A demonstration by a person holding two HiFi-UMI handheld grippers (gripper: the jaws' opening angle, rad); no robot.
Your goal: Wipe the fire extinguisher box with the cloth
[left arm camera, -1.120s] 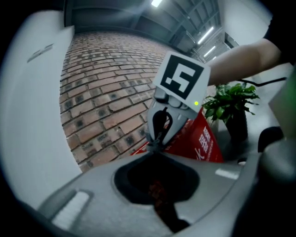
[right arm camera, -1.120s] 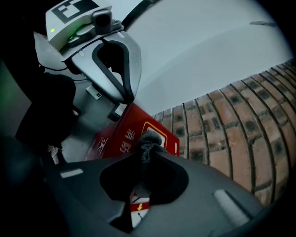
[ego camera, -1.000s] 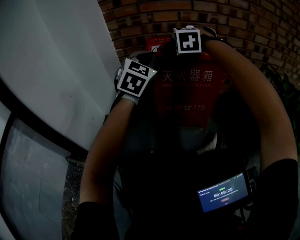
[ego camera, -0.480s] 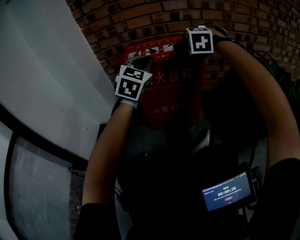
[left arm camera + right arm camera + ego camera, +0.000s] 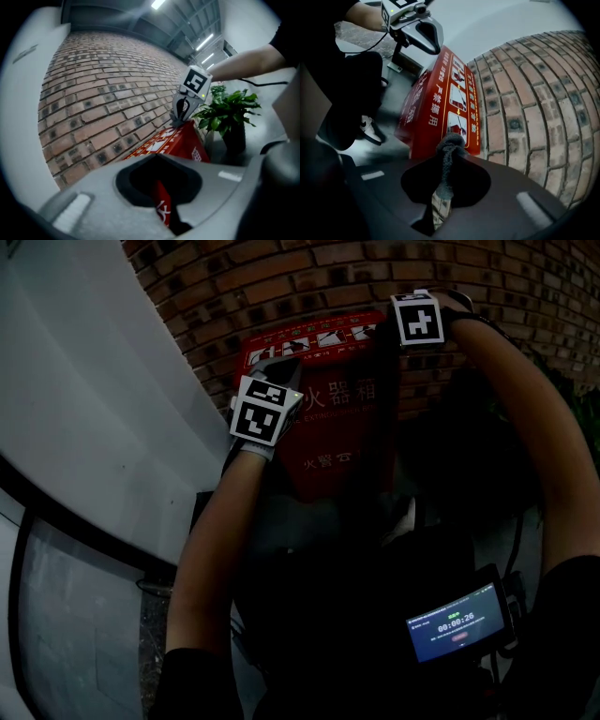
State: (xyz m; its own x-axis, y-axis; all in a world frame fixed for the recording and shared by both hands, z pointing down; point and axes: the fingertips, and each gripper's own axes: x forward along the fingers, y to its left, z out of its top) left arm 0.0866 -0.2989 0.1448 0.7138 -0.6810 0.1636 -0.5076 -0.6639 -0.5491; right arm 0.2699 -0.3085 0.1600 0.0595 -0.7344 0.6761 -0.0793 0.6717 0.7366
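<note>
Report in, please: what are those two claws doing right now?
Right claw shut on cloth, at the red box top. Left claw shut, empty, by the other end. Potted plant beside, nothing blocking.

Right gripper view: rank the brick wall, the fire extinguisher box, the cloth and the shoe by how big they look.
1. brick wall
2. fire extinguisher box
3. cloth and shoe: roughly alike. The cloth sits right at the camera and the shoe is farther off, so I won't rank them.

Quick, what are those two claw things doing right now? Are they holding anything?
Left gripper: closed, with nothing held.
Right gripper: closed on the cloth.
</note>
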